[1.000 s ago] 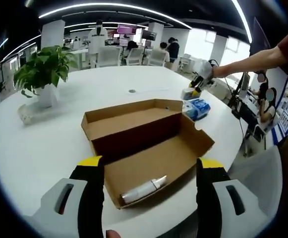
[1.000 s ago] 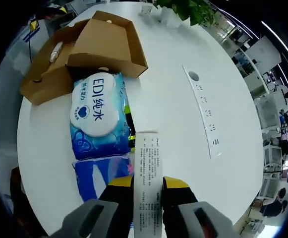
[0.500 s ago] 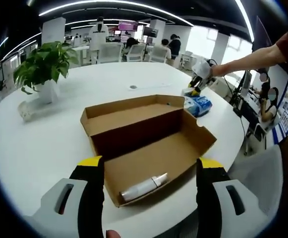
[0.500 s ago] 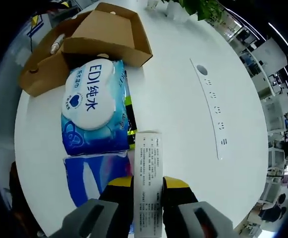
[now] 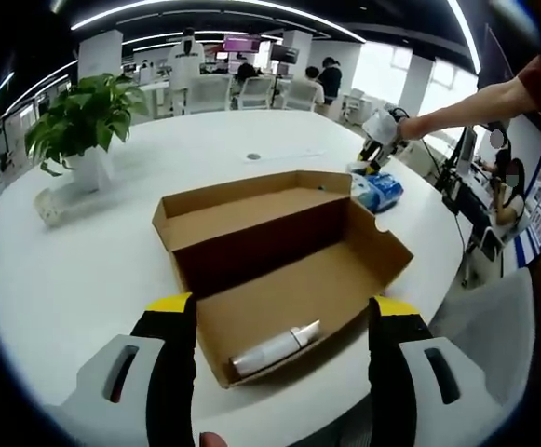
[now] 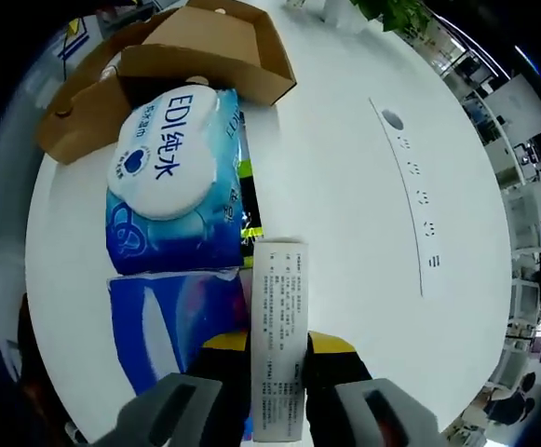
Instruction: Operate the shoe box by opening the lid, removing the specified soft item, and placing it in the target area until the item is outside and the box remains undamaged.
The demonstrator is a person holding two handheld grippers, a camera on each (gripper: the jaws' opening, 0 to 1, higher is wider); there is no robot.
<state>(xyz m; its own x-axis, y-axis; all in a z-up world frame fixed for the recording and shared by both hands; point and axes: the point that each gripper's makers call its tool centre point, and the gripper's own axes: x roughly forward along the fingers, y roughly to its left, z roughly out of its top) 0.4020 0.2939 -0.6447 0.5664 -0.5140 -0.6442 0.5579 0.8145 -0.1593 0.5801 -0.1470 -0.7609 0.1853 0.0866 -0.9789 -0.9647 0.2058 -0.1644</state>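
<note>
The white counter (image 5: 84,270) carries the open shoe box (image 5: 279,261). My right fingers (image 6: 277,349) clamp a slim white carton (image 6: 279,326), long axis along them, wipes pack (image 6: 172,182) lying between carton and box. My left fingers (image 5: 279,312) stand open, nearer the box.

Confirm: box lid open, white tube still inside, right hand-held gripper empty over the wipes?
Not empty: the right hand-held gripper is shut on a small white carton, per the right gripper view. The shoe box lid is open, white tube inside.
</note>
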